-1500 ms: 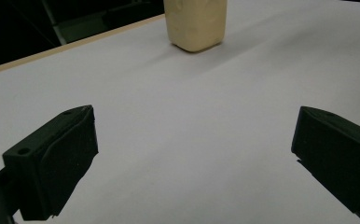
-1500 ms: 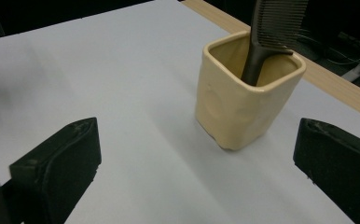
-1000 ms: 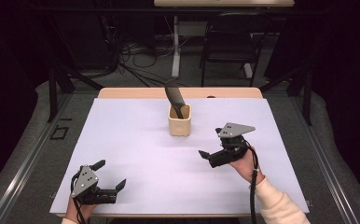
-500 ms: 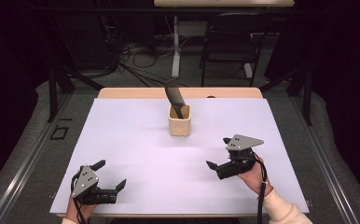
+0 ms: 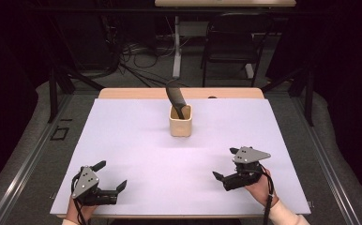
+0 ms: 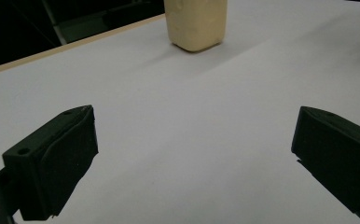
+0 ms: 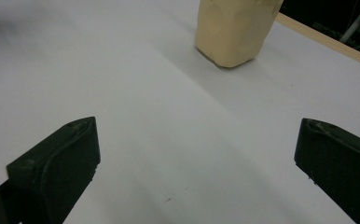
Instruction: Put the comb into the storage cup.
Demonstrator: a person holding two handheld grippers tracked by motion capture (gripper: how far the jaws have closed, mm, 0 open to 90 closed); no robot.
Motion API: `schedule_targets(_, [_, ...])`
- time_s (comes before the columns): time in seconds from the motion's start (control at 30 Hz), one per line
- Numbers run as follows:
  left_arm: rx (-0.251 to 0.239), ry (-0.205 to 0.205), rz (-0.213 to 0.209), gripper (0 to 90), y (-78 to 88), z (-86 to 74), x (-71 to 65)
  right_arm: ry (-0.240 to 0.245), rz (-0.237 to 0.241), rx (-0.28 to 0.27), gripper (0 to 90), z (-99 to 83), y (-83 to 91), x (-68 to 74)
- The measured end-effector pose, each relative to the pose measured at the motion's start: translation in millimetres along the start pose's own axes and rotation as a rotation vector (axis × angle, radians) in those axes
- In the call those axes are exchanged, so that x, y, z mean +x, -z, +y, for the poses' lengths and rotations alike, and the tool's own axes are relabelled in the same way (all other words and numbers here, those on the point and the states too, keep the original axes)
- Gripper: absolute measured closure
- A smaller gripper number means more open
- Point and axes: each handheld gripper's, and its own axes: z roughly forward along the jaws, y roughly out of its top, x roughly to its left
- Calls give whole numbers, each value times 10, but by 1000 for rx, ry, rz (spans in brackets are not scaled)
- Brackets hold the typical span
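Both grippers sat low at the near edge of the white-covered table (image 5: 137, 140), each in a hand and each with its jaws spread wide and holding nothing. Seen from the high view, the left gripper (image 5: 111, 177) rested near the near-left corner and the right gripper (image 5: 225, 164) near the near-right side, well apart from each other.

Farther back, close to the middle of the table's width, stood the cream-coloured, squarish cup with rounded corners (image 5: 180, 121), upright, and in it a dark, curved, flat-bladed utensil (image 5: 175, 96) whose free end leaned up and toward the left and far side. I could not tell just what kind of utensil it was.

From either gripper the cup lay ahead and inward: forward and to the right of the left one, forward and to the left of the right one. In the left gripper view the cup (image 6: 197, 23) showed at the top, a little right of centre between the black jaws; in the right gripper view it (image 7: 234, 30) sat up and right of centre. Neither touched it; bare sheet lay between.

By my reading the right gripper was somewhat the nearer, since it lay farther up the table. The utensil's long axis rose steeply, so a grasp would likely have to come from above or the side.
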Motion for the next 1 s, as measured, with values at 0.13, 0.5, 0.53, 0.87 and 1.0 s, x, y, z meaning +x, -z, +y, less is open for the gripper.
schedule_targets(0.13, [-1, -3, -2, 3, 2, 0, 1, 8, -12, 11, 0, -81, 14, 35])
schedule_targets(0.5, [-4, -1, -3, 3, 1, 0, 2, 40, -42, 10, 0, -252, 108, 149])
schedule_targets(0.53, [-4, -2, -3, 3, 1, 0, 2, 44, -44, 8, 0, -263, 120, 159])
schedule_targets(0.87, [-2, -4, -6, 3, 3, 1, 2, 54, -66, -34, 0, -356, 222, 232])
schedule_targets(1.0, [0, -2, -9, 2, -9, 2, 2, 55, -70, -45, 0, -362, 244, 235])
